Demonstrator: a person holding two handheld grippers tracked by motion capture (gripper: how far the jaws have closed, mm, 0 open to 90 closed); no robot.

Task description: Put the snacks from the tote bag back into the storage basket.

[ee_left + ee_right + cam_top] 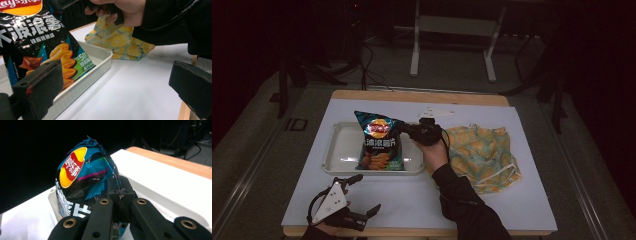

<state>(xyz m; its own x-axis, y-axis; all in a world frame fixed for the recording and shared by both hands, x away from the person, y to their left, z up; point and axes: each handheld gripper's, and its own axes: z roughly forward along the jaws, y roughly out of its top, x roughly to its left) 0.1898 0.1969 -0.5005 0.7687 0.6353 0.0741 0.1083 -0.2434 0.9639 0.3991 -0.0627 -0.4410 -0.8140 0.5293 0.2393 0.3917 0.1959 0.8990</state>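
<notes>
Right tool [404, 128] pinching chip bag [378, 142] by its top edge, bag upright in white tray [343, 150]. Left tool [362, 195] spread, empty, at bench [492, 200] front edge.

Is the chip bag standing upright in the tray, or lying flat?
Upright: the chip bag stands with its bottom in the white tray, and the right gripper pinches its top edge.

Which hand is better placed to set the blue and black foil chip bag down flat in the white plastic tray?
Right. The right gripper is shut on the blue and black foil chip bag's edge above the white plastic tray. The left gripper rests open at the table's near edge.
</notes>
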